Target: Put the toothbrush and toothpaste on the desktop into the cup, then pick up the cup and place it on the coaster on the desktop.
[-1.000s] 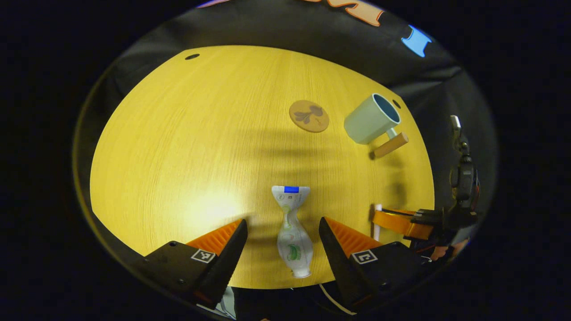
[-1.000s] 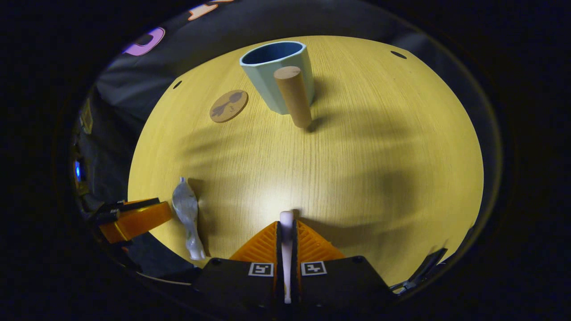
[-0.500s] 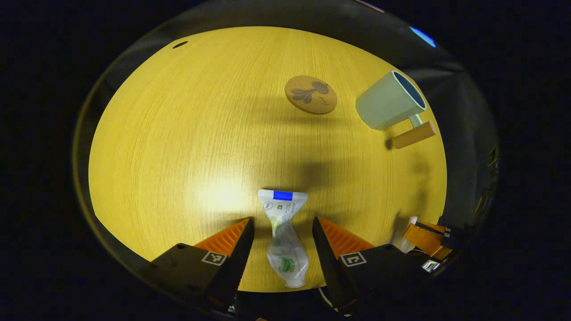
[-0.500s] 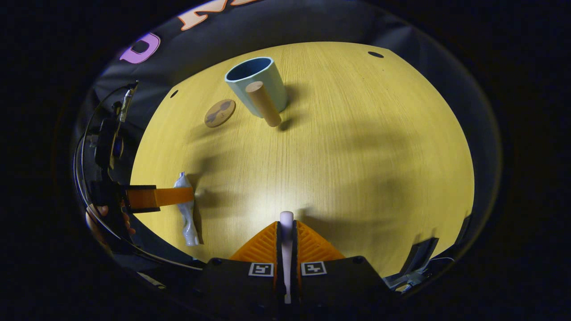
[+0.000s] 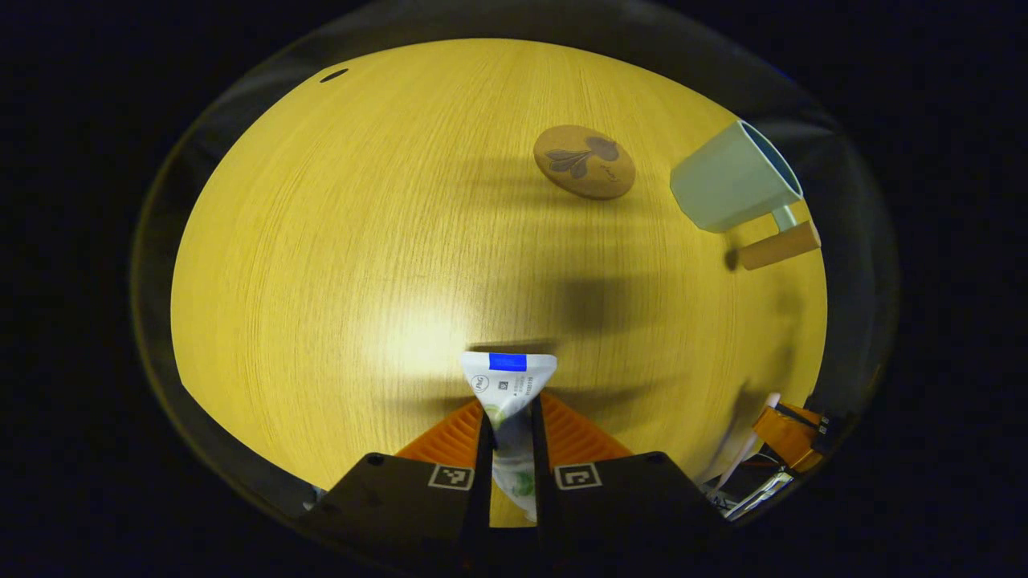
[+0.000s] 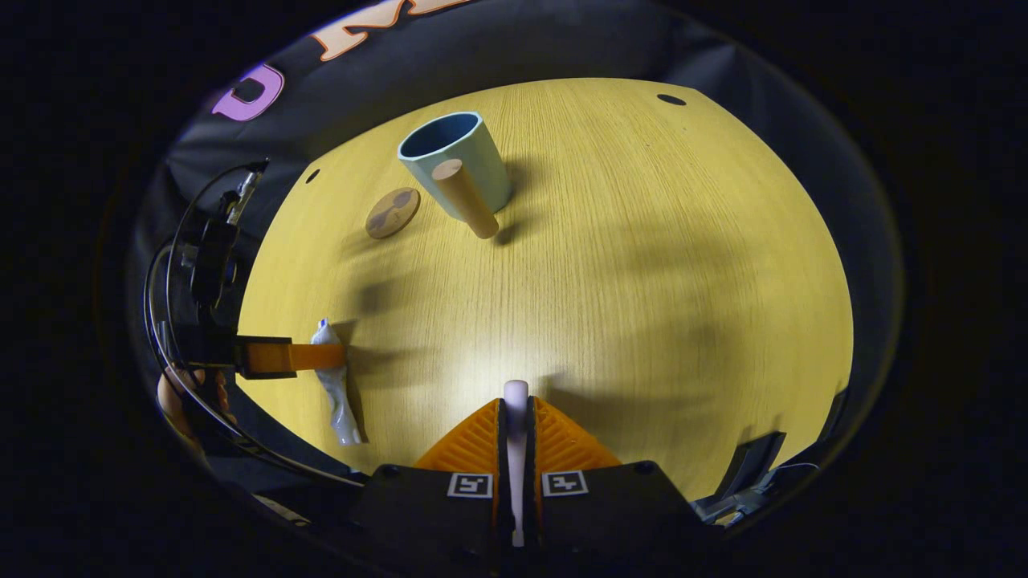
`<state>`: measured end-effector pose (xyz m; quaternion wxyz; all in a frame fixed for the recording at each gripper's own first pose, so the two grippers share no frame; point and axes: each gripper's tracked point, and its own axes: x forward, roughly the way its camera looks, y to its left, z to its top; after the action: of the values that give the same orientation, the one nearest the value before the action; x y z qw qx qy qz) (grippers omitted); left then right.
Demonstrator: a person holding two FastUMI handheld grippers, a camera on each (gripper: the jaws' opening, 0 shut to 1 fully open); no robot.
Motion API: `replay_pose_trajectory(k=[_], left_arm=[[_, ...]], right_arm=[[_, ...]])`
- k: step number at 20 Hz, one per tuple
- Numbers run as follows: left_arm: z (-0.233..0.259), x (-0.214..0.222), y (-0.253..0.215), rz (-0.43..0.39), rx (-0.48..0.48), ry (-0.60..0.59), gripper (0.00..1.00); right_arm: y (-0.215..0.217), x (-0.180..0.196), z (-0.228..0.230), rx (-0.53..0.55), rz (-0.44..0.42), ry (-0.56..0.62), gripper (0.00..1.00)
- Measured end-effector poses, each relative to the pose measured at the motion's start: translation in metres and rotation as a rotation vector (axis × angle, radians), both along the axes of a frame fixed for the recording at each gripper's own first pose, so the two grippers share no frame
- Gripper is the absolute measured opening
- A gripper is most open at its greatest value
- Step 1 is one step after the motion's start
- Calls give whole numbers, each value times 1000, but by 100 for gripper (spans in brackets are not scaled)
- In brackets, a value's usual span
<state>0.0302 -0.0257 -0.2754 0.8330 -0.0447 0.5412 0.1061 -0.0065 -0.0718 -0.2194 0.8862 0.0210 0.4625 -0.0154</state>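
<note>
In the left gripper view my left gripper (image 5: 509, 417) is shut on the white toothpaste tube (image 5: 507, 384), whose flat end with a blue mark sticks out ahead of the fingers. In the right gripper view my right gripper (image 6: 515, 405) is shut on the pale toothbrush (image 6: 515, 449), held lengthwise between the fingers. The light green cup (image 6: 458, 156) with its wooden handle (image 6: 466, 199) stands upright at the far side of the table; it also shows far right as the cup (image 5: 727, 186). The round cork coaster (image 5: 584, 160) lies left of it, and is seen as the coaster (image 6: 392, 213).
The yellow wooden tabletop (image 6: 642, 265) has small dark holes near its far corners. In the right gripper view the left gripper (image 6: 309, 357) and the hand holding it (image 6: 173, 393) sit at the table's left edge. In the left gripper view the right gripper (image 5: 783, 429) shows low right.
My left gripper has closed from wide open onto the toothpaste tube. My right gripper, still holding the toothbrush, has drawn back from the cup.
</note>
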Motion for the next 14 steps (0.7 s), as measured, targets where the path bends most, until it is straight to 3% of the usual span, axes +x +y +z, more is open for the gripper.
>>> replay_pose_trajectory(k=[3,7,9,14], left_arm=[[1,1,0,-11,-21,-23,12],[6,3,-1,-6,-67,-76,8],[18,9,0,-16,-70,-141,6],[65,24,-5,-78,-71,-323,3]], right_arm=[[3,7,6,12,-2,-32,8],[7,24,28,31,-6,-139,8],[9,36,50,25,8,-232,5],[31,60,125,28,82,-545,8]])
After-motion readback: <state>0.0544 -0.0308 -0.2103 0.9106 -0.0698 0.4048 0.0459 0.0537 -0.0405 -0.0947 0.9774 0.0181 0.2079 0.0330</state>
